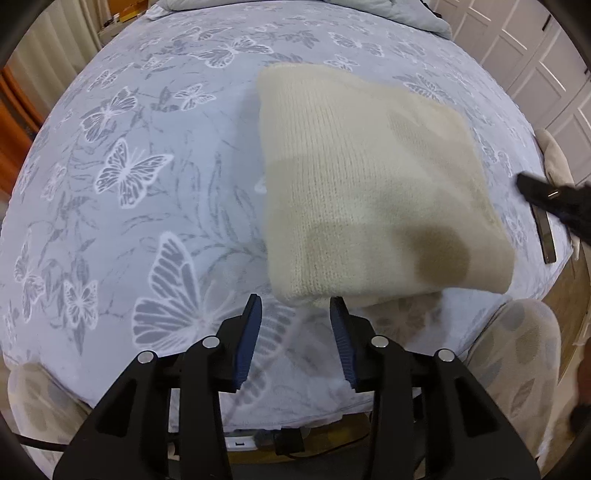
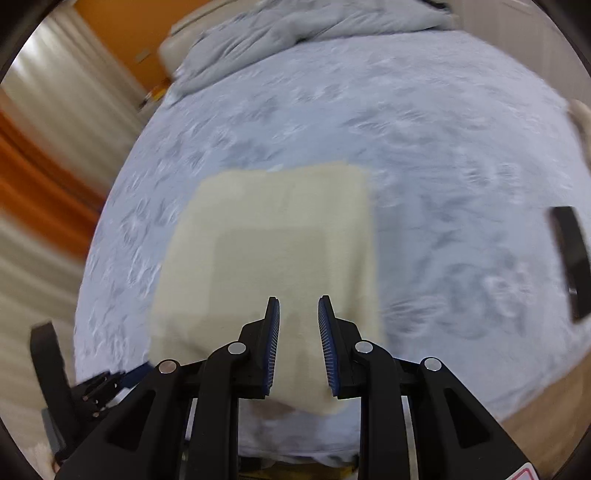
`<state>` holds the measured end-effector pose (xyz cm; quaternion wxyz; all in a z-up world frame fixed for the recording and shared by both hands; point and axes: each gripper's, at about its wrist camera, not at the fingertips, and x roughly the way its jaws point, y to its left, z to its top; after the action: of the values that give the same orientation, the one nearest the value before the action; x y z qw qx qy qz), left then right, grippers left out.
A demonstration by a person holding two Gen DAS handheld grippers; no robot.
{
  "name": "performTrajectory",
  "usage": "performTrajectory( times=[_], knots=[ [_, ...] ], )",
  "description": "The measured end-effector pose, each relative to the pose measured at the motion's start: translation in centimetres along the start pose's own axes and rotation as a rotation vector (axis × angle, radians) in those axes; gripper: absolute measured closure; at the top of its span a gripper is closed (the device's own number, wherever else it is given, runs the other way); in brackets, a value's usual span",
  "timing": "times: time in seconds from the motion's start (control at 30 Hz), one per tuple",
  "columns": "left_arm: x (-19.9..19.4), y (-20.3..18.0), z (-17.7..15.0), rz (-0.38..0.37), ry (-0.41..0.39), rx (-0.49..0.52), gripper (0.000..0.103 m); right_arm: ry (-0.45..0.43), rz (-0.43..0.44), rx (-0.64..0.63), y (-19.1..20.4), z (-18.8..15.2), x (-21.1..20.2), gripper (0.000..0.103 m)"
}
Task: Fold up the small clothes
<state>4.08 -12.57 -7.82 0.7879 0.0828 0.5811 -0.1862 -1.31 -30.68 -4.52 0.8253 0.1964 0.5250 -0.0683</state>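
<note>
A bed is covered by a pale blue sheet printed with white butterflies [image 1: 147, 155], with white panelled doors [image 1: 535, 66] seen beyond to the right and a rumpled grey duvet [image 2: 295, 33] at the far end. A cream ribbed-knit garment, folded square [image 1: 369, 184], is laid just ahead of the left gripper [image 1: 295, 306] and beneath the right gripper [image 2: 298, 306]. Both are held parted, with nothing grasped.

The left gripper [image 1: 295, 304] is built of black plastic links joined by round silver pins, and its fingers [image 1: 250, 336] are faced with ribbed blue pads. The same black links, silver pins and blue pads are seen on the right gripper [image 2: 298, 308]. Dotted pale trousers [image 1: 517, 354] are worn.
</note>
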Motion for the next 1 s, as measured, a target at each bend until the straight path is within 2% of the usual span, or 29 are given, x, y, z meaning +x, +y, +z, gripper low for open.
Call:
performTrajectory(
  times=[0.03,0.1,0.17,0.2,0.27,0.37,0.4,0.5,0.53,0.6,0.67,0.73,0.77,0.8,0.83,0.87,0.93,1.0],
  knots=[
    [-0.2,-0.1,0.1,0.007,-0.007,-0.002,0.066,0.066,-0.028,-0.029,0.1,-0.6,2.6,0.081],
    [-0.6,0.3,-0.1,0.017,-0.013,0.0,0.066,0.104,-0.091,-0.08,0.6,-1.2,5.4,0.09],
    [-0.7,0.4,-0.1,0.03,-0.009,0.002,0.066,0.093,-0.122,-0.108,2.2,-0.3,3.9,0.087],
    [-0.8,0.6,0.0,0.038,-0.016,0.003,0.066,0.076,-0.103,-0.108,2.7,0.0,3.0,0.086],
    [-1.0,0.9,-0.1,0.048,-0.025,0.003,0.066,0.02,0.009,-0.129,5.1,0.9,0.3,0.086],
    [-1.1,1.5,-0.2,0.042,-0.022,-0.02,0.066,0.009,0.066,-0.193,8.0,1.5,-0.3,0.086],
    [-1.1,1.7,-0.2,0.042,-0.021,-0.023,0.066,0.029,0.078,-0.208,8.7,1.3,0.4,0.086],
    [-1.5,2.0,-0.4,0.054,-0.03,-0.024,0.066,0.184,0.044,-0.236,9.4,-0.1,7.3,0.086],
    [-1.6,2.3,-0.5,0.062,-0.034,-0.025,0.066,0.201,0.044,-0.234,9.3,-0.3,8.4,0.089],
    [-1.7,3.1,-0.6,0.067,-0.026,-0.039,0.065,0.2,0.063,-0.191,9.4,0.3,7.6,0.089],
    [-1.9,4.1,-0.8,0.066,-0.027,-0.064,0.065,0.155,0.114,-0.132,8.3,1.1,4.7,0.089],
    [-2.3,5.2,-0.7,0.047,-0.035,-0.104,0.058,0.05,0.097,-0.067,5.5,1.3,1.0,0.084],
    [-2.5,5.7,-0.4,0.018,-0.043,-0.133,0.055,0.013,0.069,-0.035,4.0,1.3,0.0,0.075],
    [-2.6,5.9,0.0,0.0,-0.056,-0.148,0.051,-0.022,0.02,0.015,1.4,1.4,-0.9,0.062],
    [-2.7,5.7,0.3,-0.011,-0.065,-0.153,0.049,-0.026,-0.012,0.053,-0.3,1.5,-1.0,0.055],
    [-2.7,5.5,0.8,-0.025,-0.076,-0.154,0.044,-0.016,-0.032,0.094,-1.9,1.7,-0.6,0.053],
    [-2.5,4.5,2.1,-0.053,-0.092,-0.142,0.041,0.024,-0.018,0.191,-5.1,2.2,0.9,0.053],
    [-1.8,3.3,3.3,-0.098,-0.098,-0.131,0.038,0.038,0.0,0.208,-6.0,2.8,2.4,0.053]
  ],
)
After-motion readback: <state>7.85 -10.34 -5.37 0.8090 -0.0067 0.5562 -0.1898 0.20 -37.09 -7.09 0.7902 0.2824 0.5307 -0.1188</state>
